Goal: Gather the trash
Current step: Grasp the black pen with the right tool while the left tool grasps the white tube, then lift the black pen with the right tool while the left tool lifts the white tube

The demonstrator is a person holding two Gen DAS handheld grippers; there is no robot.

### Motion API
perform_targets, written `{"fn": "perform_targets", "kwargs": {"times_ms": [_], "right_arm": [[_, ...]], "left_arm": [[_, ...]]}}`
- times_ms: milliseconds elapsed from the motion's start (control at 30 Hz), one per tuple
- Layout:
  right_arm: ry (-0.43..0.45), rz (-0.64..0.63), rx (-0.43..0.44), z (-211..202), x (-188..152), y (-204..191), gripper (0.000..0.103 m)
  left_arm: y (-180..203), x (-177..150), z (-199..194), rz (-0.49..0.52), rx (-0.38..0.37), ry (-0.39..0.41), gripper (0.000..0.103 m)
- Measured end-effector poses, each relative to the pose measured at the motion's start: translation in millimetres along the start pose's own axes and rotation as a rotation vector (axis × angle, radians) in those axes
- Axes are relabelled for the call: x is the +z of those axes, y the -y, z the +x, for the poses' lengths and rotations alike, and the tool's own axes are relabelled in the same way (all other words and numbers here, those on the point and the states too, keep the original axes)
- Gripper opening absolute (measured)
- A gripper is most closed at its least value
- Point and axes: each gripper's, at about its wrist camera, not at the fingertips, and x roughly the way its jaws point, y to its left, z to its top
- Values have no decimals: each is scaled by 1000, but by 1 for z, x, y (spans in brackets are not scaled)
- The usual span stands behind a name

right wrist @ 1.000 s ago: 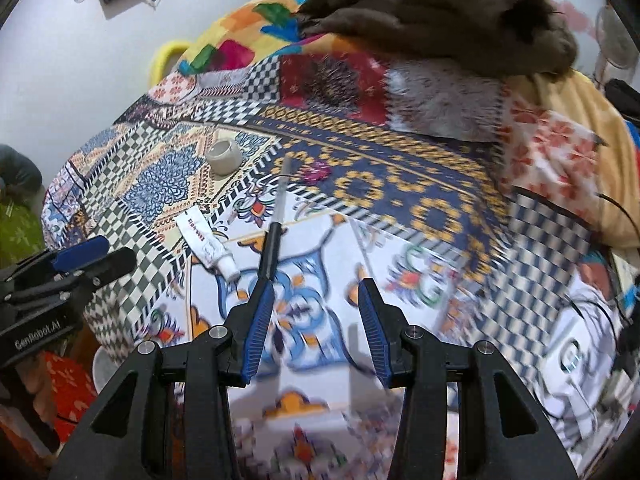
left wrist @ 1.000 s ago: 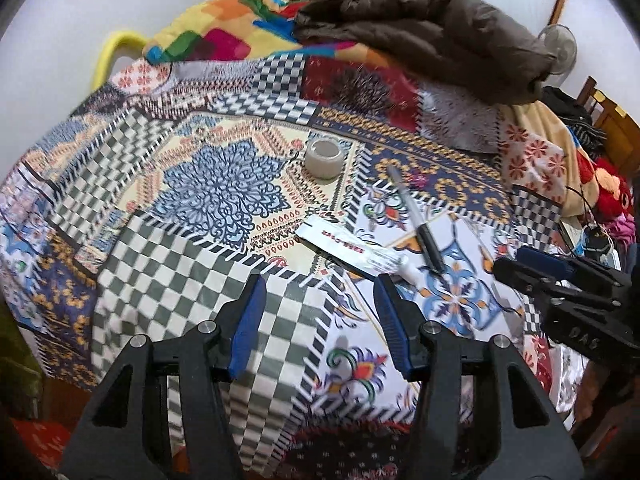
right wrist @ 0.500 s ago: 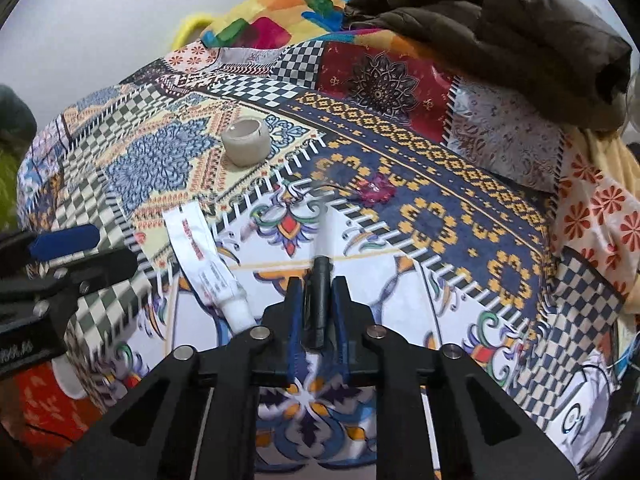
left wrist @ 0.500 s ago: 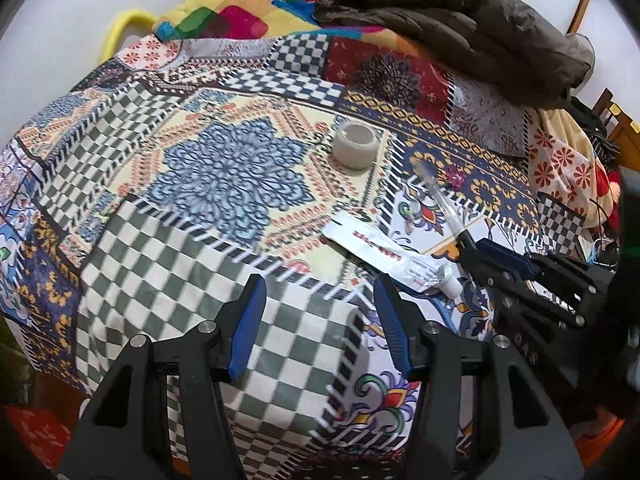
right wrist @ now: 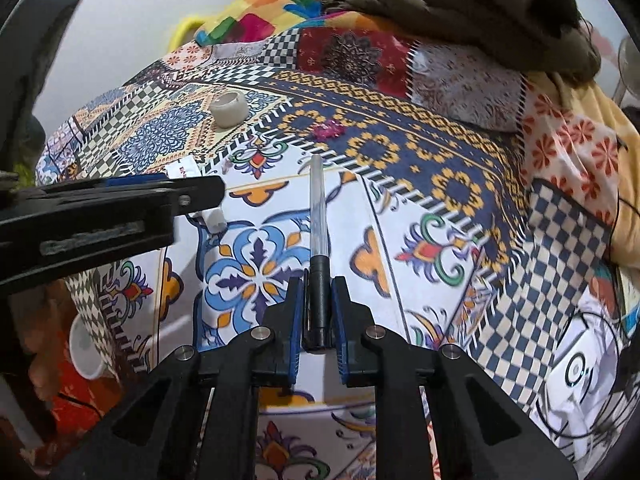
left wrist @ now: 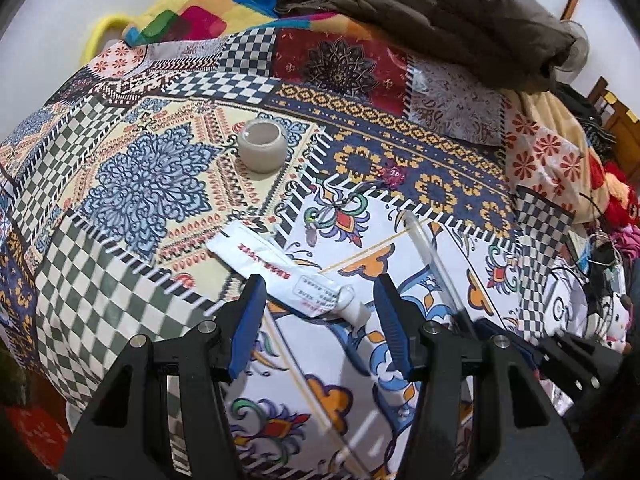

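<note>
A white squeezed tube (left wrist: 288,276) with red print lies on the patterned bedspread, its cap end between the fingers of my open left gripper (left wrist: 320,300), which hovers just over it. My right gripper (right wrist: 317,300) is shut on the black end of a pen (right wrist: 317,216) with a clear barrel, held just above the bed; the pen also shows in the left wrist view (left wrist: 430,256). A roll of tape (left wrist: 262,148) stands farther back on the bed, and shows in the right wrist view (right wrist: 228,109). The left gripper (right wrist: 120,208) crosses the right wrist view and hides most of the tube (right wrist: 212,218).
A brown jacket (left wrist: 440,12) lies heaped at the far side of the bed. Cables and small items (left wrist: 600,264) sit off the bed's right edge. A white bin (right wrist: 86,344) stands on the floor at the left, below the bed edge.
My right gripper has closed on the pen and lifted it slightly. My left gripper has moved forward and right until the tube's cap end lies between its open fingers.
</note>
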Motion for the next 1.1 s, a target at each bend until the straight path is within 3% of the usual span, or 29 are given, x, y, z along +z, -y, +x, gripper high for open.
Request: {"fn": "perform_targets", "kwargs": {"times_ms": [67,400,500,600,833,1100], "right_arm": [[0,12,5,-1,-1,1,13],[9,50,16,0,-2,2,13],[7,63,28,-1,-3,1,13],[1,72,33,-1,-5,-1,13],[-1,100,46,-11,-7,-3,13],[33,106,37,-37,0,-10,13]], "left_arm": [[0,-3,6,-8,48,-8,55],[-40,-22,0,-69,146,21,57],[-47,-27,-2,-63,162,34,46],[-51,-30,-6,-43,149,38,16],[-59,-28,-16,-57,-4,15,16],[-47,-22,-71,-23,-39,107,16]]}}
